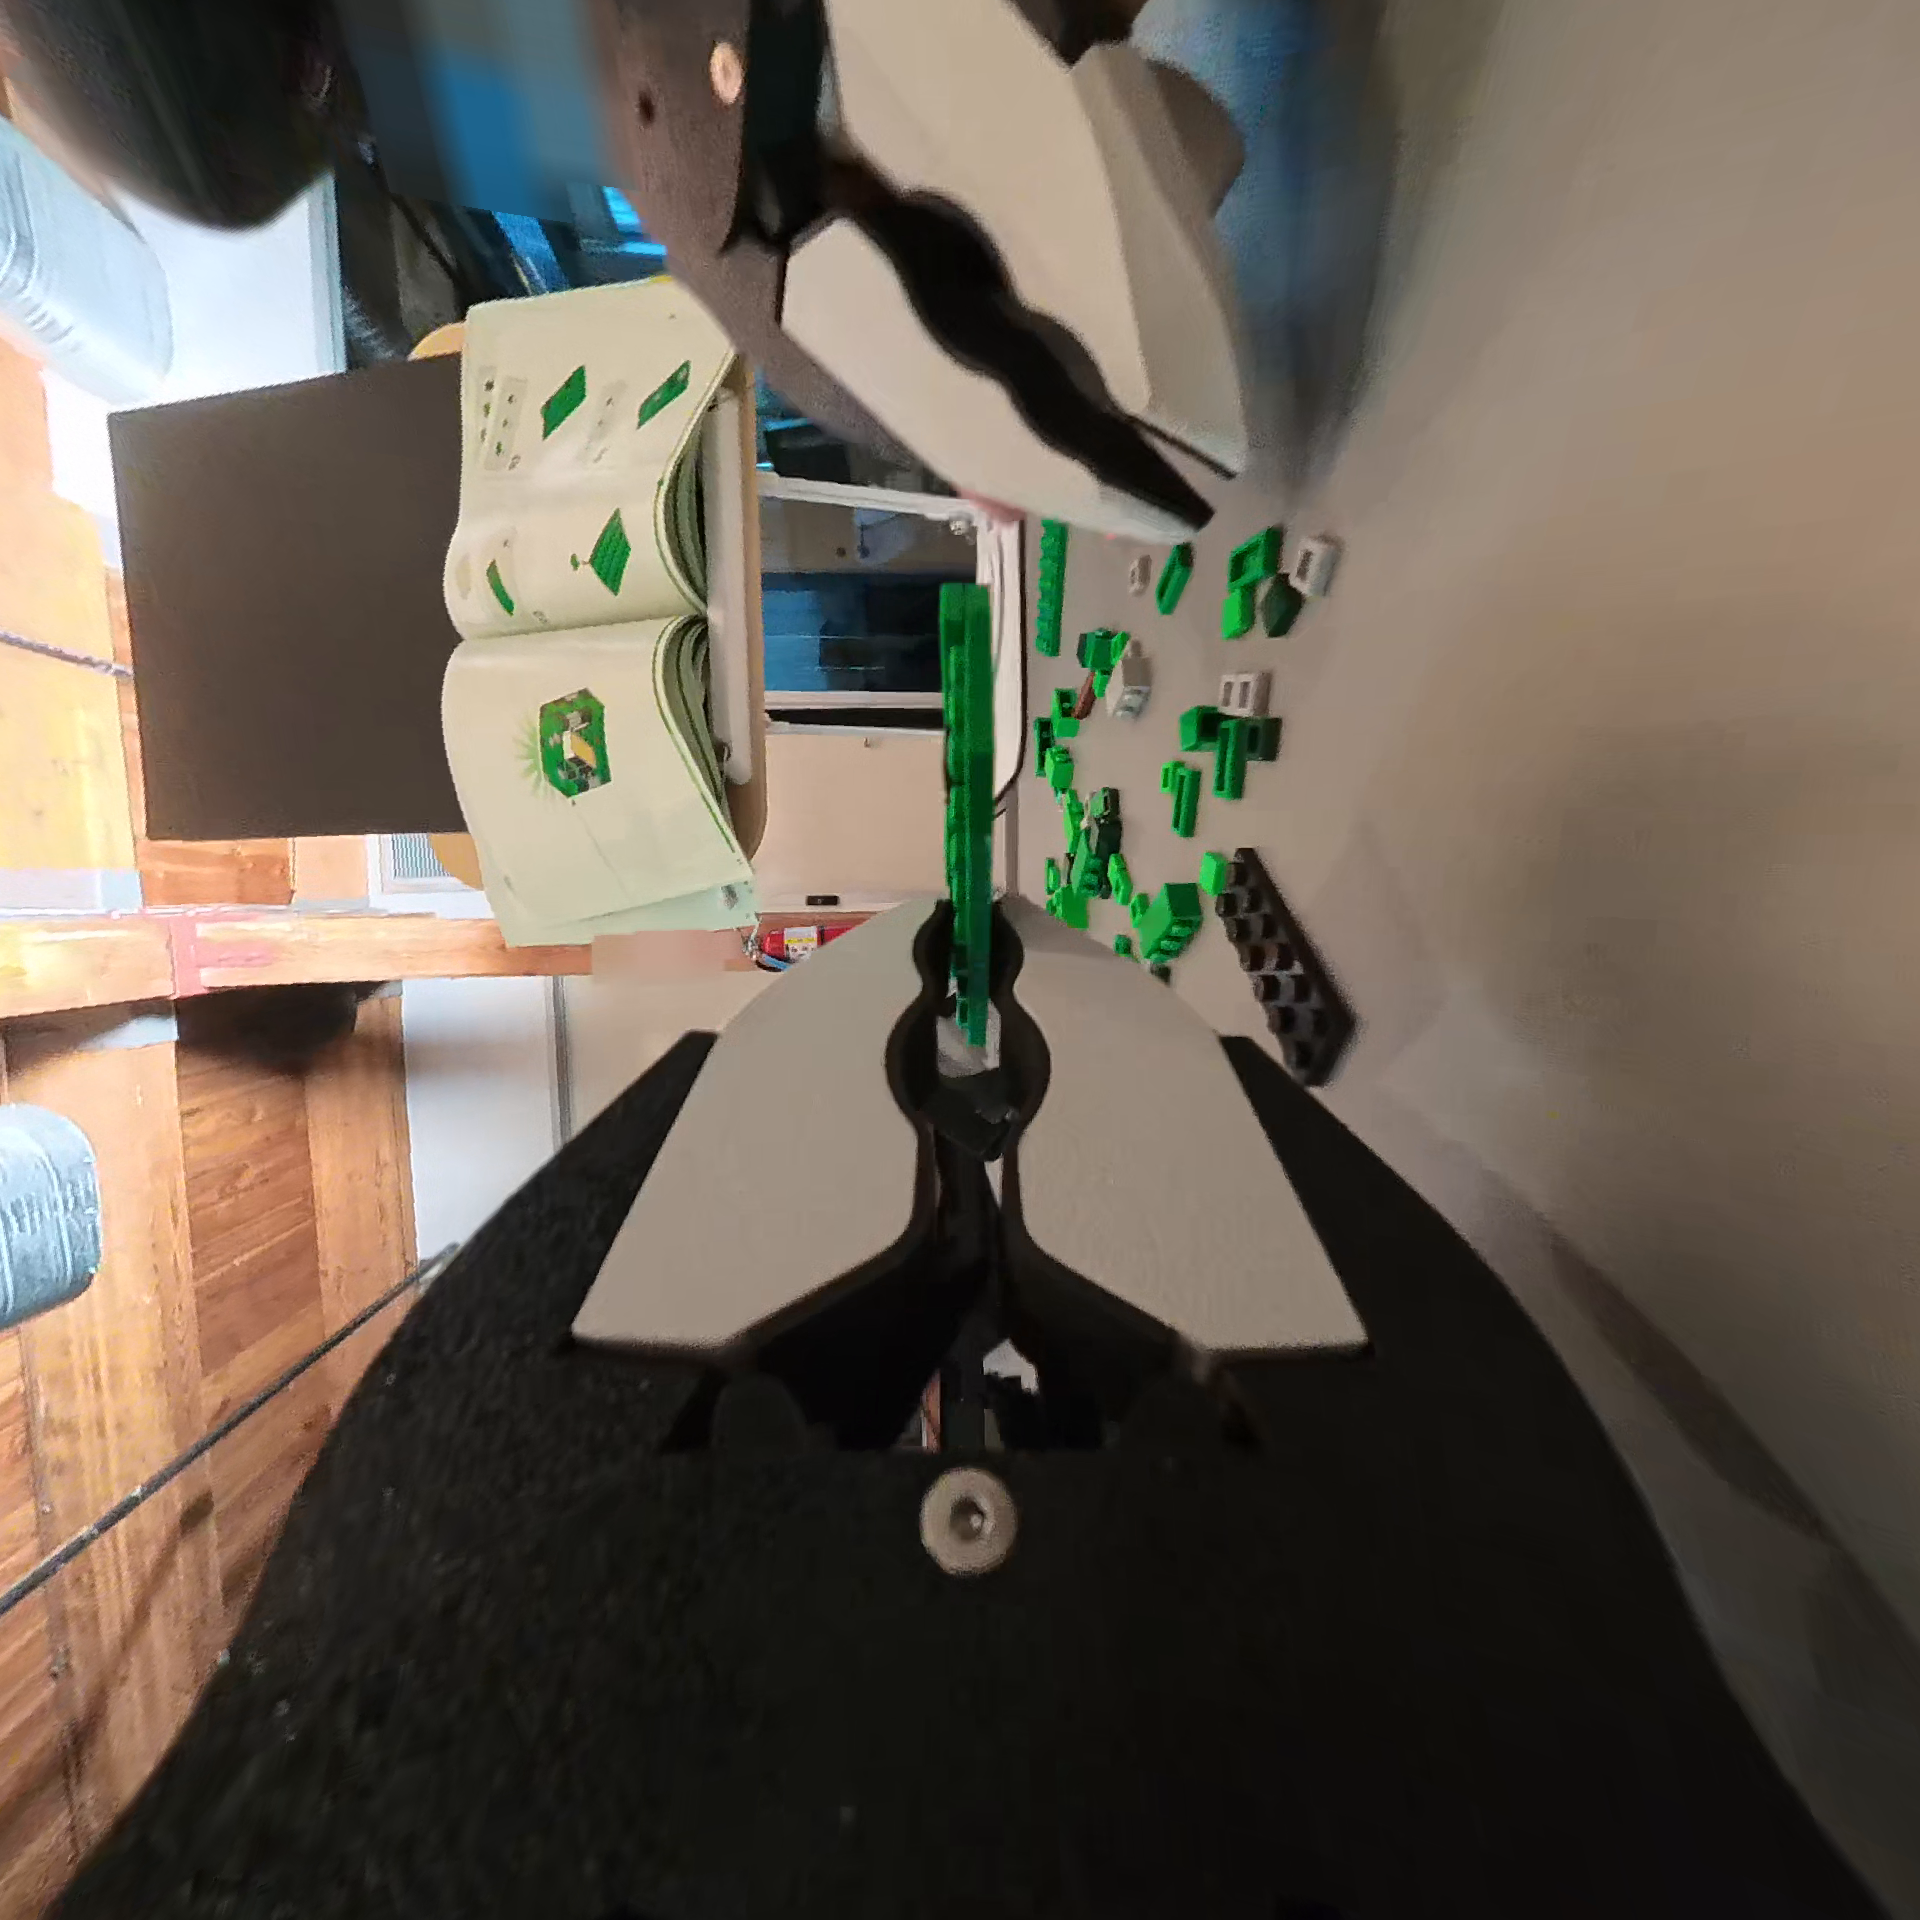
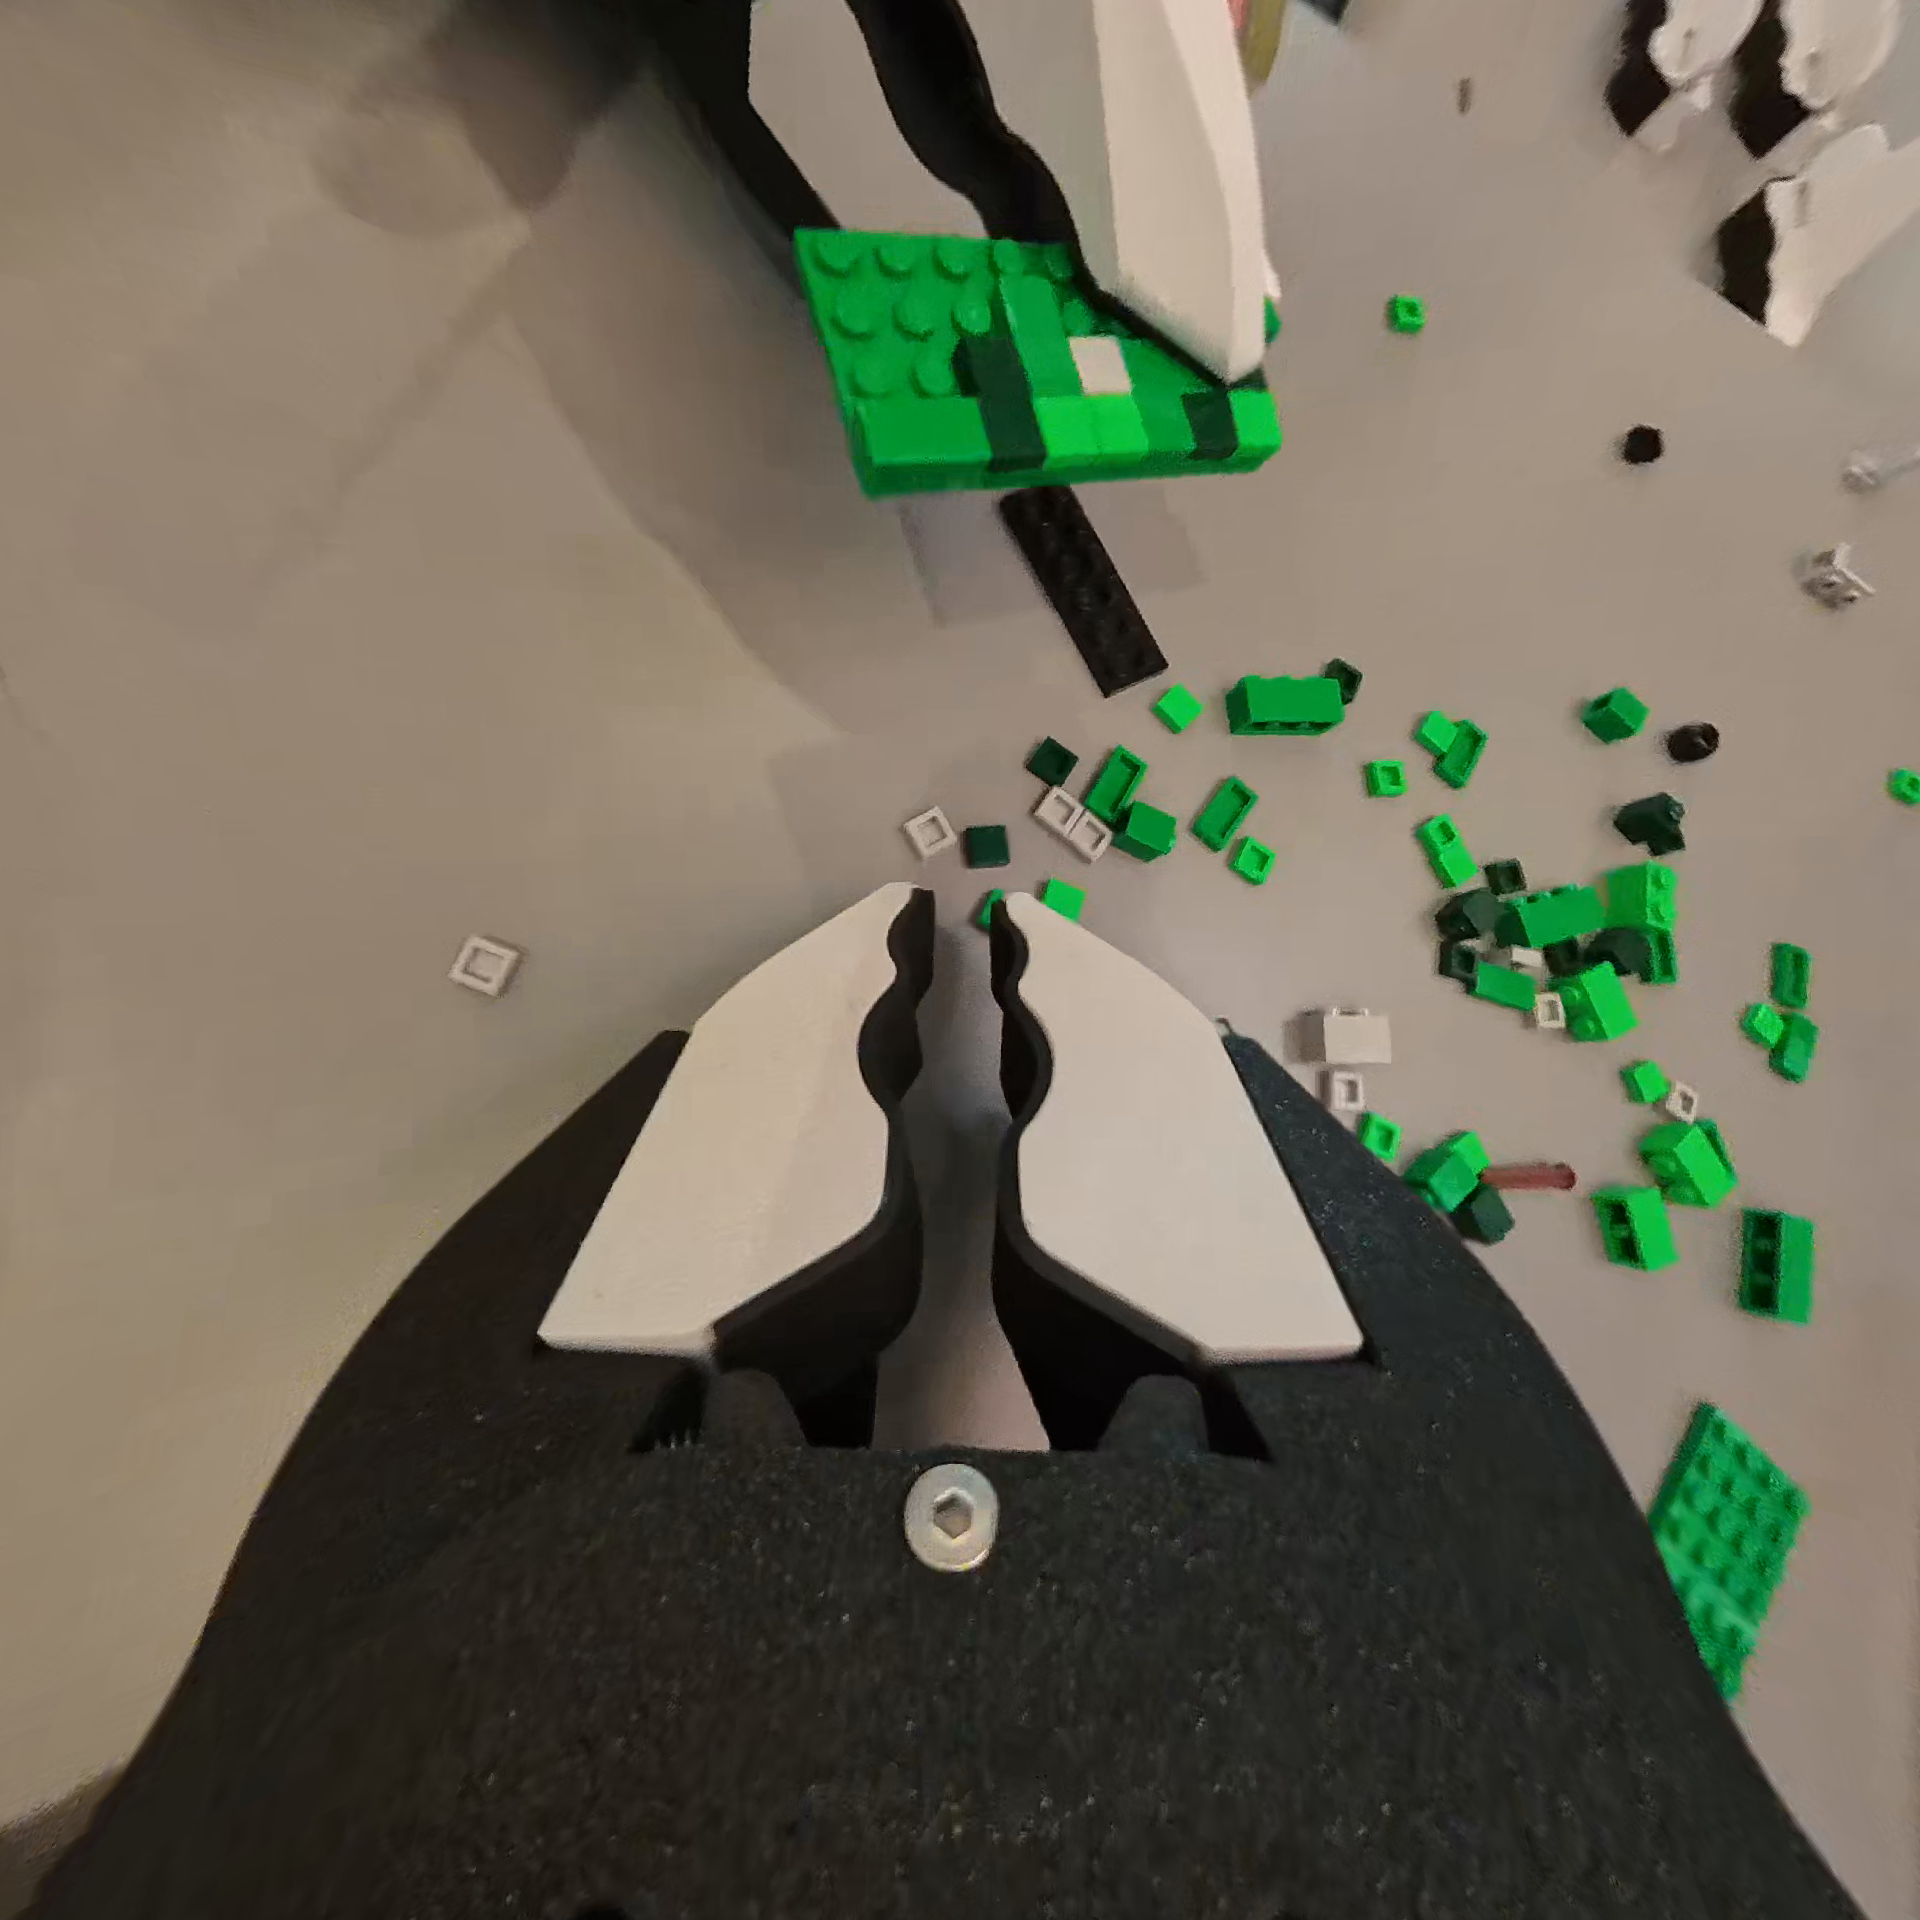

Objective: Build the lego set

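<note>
My left gripper (image 1: 971, 914) is shut on the edge of a green plate assembly (image 1: 966, 727), held edge-on above the table. In the right wrist view the same assembly (image 2: 935, 343) shows studs, dark green strips and one white tile, with the left gripper's finger (image 2: 1174, 208) on its right corner. My right gripper (image 2: 961, 904) is slightly open and empty, low over the grey table, its tips just short of small green and white pieces (image 2: 1070, 821). It also shows blurred in the left wrist view (image 1: 1184, 520).
A long black plate (image 2: 1086, 592) lies under the held assembly. Several loose green bricks (image 2: 1558, 935) are scattered to the right, with a flat green plate (image 2: 1725, 1538) at the lower right. A lone white tile (image 2: 484, 966) lies at left. An open instruction book (image 1: 582, 623) stands beyond. Left tips to right tips: about 9 cm. My right gripper is the nearer one to the lone white tile (image 2: 484, 966): about 7 cm, against 15 cm.
</note>
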`<state>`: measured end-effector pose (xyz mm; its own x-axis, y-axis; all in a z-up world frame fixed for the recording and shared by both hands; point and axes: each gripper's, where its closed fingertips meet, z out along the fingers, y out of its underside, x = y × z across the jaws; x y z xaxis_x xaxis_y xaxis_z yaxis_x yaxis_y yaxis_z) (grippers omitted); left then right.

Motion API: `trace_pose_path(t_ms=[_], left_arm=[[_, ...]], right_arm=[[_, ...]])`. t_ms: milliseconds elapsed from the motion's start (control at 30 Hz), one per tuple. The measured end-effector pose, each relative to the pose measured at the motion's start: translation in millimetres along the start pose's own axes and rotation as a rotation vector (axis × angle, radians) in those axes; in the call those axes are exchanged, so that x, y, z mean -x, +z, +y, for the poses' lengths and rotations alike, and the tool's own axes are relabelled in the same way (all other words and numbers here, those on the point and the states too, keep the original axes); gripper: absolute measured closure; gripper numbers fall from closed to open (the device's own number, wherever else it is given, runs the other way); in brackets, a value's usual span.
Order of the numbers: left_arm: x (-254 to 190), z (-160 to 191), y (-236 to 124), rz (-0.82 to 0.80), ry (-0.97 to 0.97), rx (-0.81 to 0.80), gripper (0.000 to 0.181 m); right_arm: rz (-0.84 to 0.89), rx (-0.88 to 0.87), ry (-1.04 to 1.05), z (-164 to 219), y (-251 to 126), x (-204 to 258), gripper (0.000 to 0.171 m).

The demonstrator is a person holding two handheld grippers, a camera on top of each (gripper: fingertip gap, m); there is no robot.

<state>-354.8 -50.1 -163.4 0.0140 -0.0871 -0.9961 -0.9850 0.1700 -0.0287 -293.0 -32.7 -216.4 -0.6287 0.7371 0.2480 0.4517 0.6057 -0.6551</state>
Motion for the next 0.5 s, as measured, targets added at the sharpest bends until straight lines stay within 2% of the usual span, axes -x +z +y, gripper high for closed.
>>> trace_pose_path(t_ms=[300,500], left_arm=[[-8.4,-10.2,0.1,0.038,0.044,-0.036,0.176],[-7.8,-10.0,-0.7,0.042,0.037,-0.037,0.176]], right_arm=[[-0.237,0.101,-0.041,-2.4,11.5,-2.3,0.162],[-0.273,0.148,-0.061,-0.6,18.2,-2.6,0.162]])
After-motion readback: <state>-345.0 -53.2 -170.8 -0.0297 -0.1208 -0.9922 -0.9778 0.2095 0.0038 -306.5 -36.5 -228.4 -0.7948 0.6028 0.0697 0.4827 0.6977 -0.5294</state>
